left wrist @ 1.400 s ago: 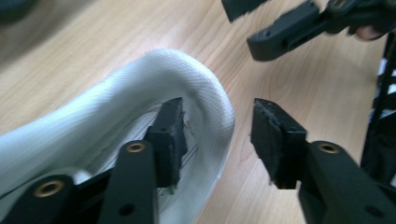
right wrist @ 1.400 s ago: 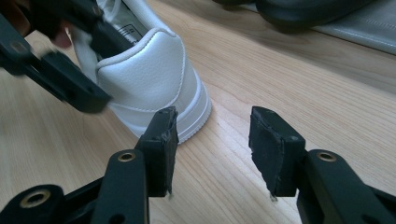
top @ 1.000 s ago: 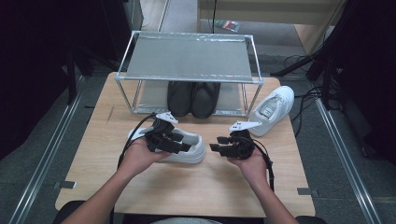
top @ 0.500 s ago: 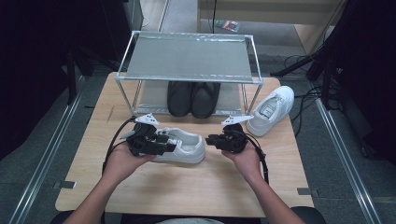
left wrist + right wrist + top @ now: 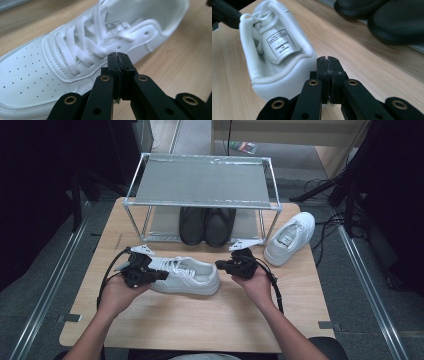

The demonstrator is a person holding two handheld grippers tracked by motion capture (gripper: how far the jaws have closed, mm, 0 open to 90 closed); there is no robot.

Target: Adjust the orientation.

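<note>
A white sneaker lies on its sole mid-table, toe to the left and heel to the right. My left gripper is shut and empty, its tips by the sneaker's lace side near the toe box. In the left gripper view the closed jaws meet at the left gripper. My right gripper is also shut and empty, right at the heel. In the right gripper view the right gripper rests against the padded heel collar of the sneaker; whether it touches is unclear.
A metal wire rack stands at the back, with a pair of black shoes under it, seen close as the black shoes. A second white sneaker lies right of the rack. Bare wooden table stretches in front.
My left gripper has slid left along the sneaker toward its toe. The right gripper has edged slightly forward at the heel. The sneaker has barely shifted.
</note>
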